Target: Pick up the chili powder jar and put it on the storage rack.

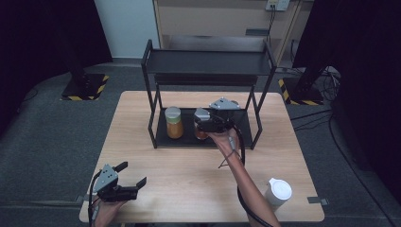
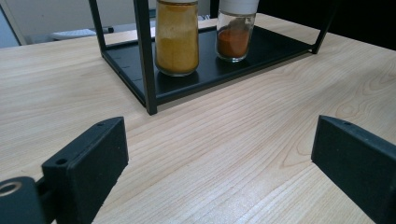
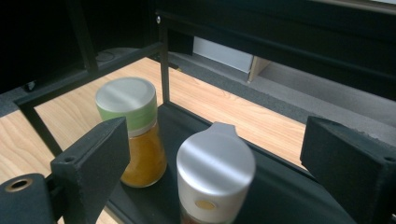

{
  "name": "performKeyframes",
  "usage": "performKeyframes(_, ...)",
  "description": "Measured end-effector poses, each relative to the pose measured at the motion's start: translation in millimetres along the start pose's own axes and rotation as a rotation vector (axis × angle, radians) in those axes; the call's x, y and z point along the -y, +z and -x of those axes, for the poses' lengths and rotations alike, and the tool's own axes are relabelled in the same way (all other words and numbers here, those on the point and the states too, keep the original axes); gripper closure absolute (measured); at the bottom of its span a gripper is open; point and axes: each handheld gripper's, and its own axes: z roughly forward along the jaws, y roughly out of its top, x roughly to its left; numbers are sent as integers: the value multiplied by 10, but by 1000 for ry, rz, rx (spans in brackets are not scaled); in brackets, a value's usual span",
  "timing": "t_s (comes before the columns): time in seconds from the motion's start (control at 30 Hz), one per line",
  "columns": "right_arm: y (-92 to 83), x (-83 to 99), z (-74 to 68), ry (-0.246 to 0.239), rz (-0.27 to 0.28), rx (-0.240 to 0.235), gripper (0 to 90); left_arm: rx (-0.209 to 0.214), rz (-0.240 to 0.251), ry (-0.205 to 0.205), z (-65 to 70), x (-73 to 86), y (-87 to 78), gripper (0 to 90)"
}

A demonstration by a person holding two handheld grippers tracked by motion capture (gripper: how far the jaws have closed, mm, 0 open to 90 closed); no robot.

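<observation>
Hovering over the lower tier of the black wire rack [image 1: 161,137], our right gripper [image 1: 211,124] sits near the centre of the high view with its jaws spread wide and nothing pressed between them. In the right gripper view the grey-capped spice jar [image 3: 215,170] stands upright at the lower middle of the frame, below and between the two black jaws, its cap clear of both pads. Its long axis runs straight up toward the gripper, so we judge that any coming move turns on that vertical line: the jar lies directly beneath the tool, already set on the rack's tray. The green-lidded jar of yellow powder [image 3: 133,128] stands just beside it, toward the left of that frame, apart from it. Our left gripper [image 1: 126,182] rests at the lower left of the high view, jaws likewise wide and holding nothing, well apart from the rack. A white lidded cup [image 1: 278,191] stands at the lower right of the wooden table [image 1: 189,179], nearer our right arm.
</observation>
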Motion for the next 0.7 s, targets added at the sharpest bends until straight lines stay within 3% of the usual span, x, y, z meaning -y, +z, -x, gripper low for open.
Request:
performKeyframes(0.2, -263, -112, 59, 0, 18, -22, 84, -2, -1, -1, 3, -1, 0, 32)
performKeyframes(0.7, -858, -316, 121, -75, 18, -80, 89, 1, 6, 2, 3, 5, -4, 31)
